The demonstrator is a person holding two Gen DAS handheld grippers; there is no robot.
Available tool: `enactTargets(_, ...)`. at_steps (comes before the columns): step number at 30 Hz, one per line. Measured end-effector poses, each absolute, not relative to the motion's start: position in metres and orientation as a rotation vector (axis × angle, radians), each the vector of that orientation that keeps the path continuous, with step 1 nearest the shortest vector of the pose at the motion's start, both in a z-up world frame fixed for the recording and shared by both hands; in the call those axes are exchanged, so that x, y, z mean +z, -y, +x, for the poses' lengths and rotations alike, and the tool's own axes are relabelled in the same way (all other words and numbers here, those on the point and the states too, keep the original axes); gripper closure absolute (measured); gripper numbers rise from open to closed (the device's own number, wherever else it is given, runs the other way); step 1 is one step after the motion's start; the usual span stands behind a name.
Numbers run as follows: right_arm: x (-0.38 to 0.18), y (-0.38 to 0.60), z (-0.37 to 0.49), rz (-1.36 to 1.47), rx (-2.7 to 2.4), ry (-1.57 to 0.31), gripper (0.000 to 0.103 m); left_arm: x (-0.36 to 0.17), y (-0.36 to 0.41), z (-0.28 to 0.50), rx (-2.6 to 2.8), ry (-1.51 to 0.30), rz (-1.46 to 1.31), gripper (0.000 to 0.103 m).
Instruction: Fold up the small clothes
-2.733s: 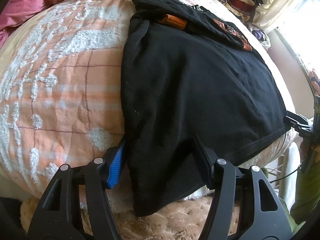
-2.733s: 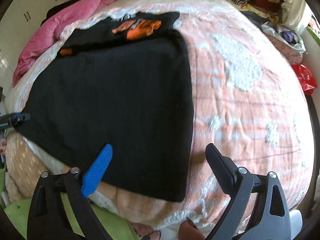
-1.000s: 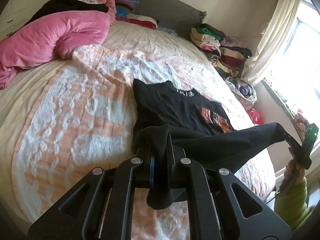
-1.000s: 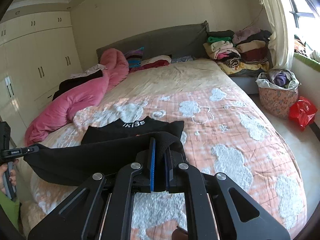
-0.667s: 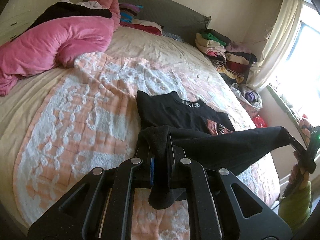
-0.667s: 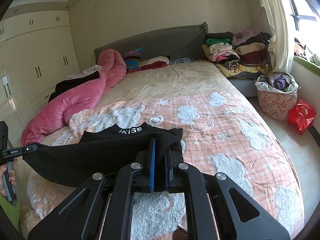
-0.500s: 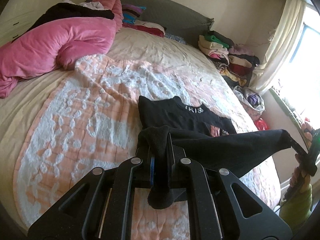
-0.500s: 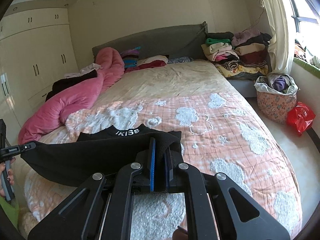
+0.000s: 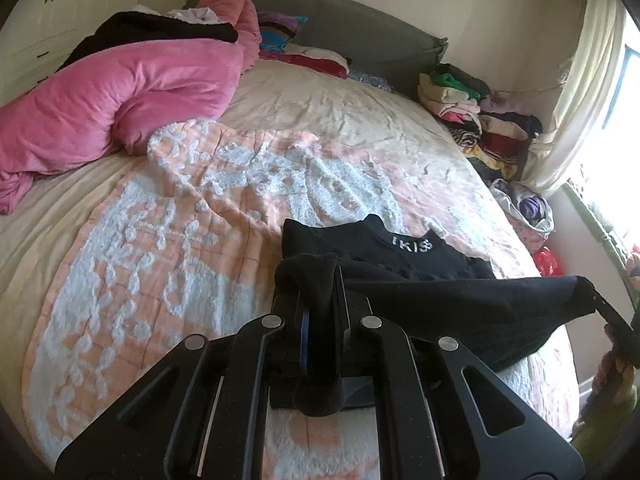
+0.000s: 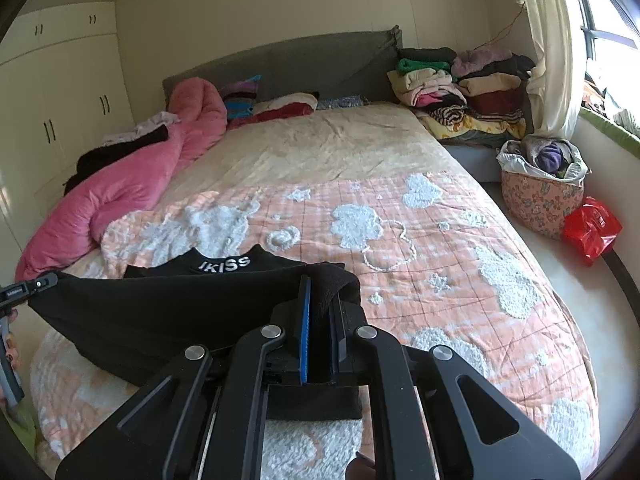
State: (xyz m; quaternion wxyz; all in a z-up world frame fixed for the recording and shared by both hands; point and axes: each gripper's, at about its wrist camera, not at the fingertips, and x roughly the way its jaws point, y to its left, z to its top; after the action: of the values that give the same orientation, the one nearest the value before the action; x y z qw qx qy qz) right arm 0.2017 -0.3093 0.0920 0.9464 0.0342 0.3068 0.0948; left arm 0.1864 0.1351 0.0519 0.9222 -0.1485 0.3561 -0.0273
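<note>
A black T-shirt (image 9: 448,300) with a white-lettered collar lies on the peach blanket (image 9: 160,240), its upper part flat on the bed. My left gripper (image 9: 318,300) is shut on one bottom corner of the shirt. My right gripper (image 10: 320,312) is shut on the other bottom corner. The hem (image 10: 160,304) hangs taut in the air between them, lifted over the shirt's body toward the collar (image 10: 224,266). In the left wrist view the right gripper (image 9: 612,320) shows at the far right; in the right wrist view the left gripper (image 10: 28,288) shows at the far left.
A pink duvet (image 9: 100,100) lies along the left side of the bed. Folded clothes (image 10: 460,92) are stacked at the head on the right. On the floor by the window stand a patterned basket (image 10: 540,196) and a red bag (image 10: 592,228). White wardrobes (image 10: 52,100) line the left wall.
Both grippers closed on the shirt's bottom corners, lifted the hem and have carried it forward over the shirt. Less of the orange print shows now; the hem nears the collar.
</note>
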Motion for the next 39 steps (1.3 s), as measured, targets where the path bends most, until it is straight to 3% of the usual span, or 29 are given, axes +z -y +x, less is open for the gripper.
enactTargets(17, 0.048, 0.293, 0.260, 0.017, 0.134, -0.732, 0.096, 0.014, -0.126, 0.235, 0.030, -0.774, -0.278, 0.098)
enactTargets(20, 0.041, 0.289, 0.264, -0.001, 0.114, -0.745, 0.084, 0.008, -0.124, 0.236, 0.046, -0.776, -0.252, 0.094)
enactTargets(22, 0.039, 0.288, 0.263, -0.013, 0.096, -0.732, 0.077, 0.009, -0.123, 0.231, 0.081, -0.751, -0.219, 0.070)
enactTargets(26, 0.039, 0.292, 0.257, 0.003, 0.094, -0.714, 0.066, 0.014, -0.123, 0.225, 0.086, -0.731, -0.201, 0.065)
enactTargets(28, 0.039, 0.292, 0.253, -0.003, 0.100, -0.707, 0.066, 0.017, -0.120, 0.221, 0.091, -0.719, -0.180, 0.050)
enactTargets(32, 0.043, 0.289, 0.242, -0.021, 0.115, -0.676, 0.066, 0.024, -0.110, 0.212, 0.068, -0.703, -0.165, 0.037)
enactTargets(37, 0.047, 0.280, 0.226, -0.071, 0.146, -0.657, 0.066, 0.028, -0.095, 0.207, 0.040, -0.698, -0.132, 0.013)
enactTargets(39, 0.047, 0.275, 0.221, -0.098, 0.155, -0.654, 0.066, 0.028, -0.088, 0.206, 0.039, -0.699, -0.107, 0.010)
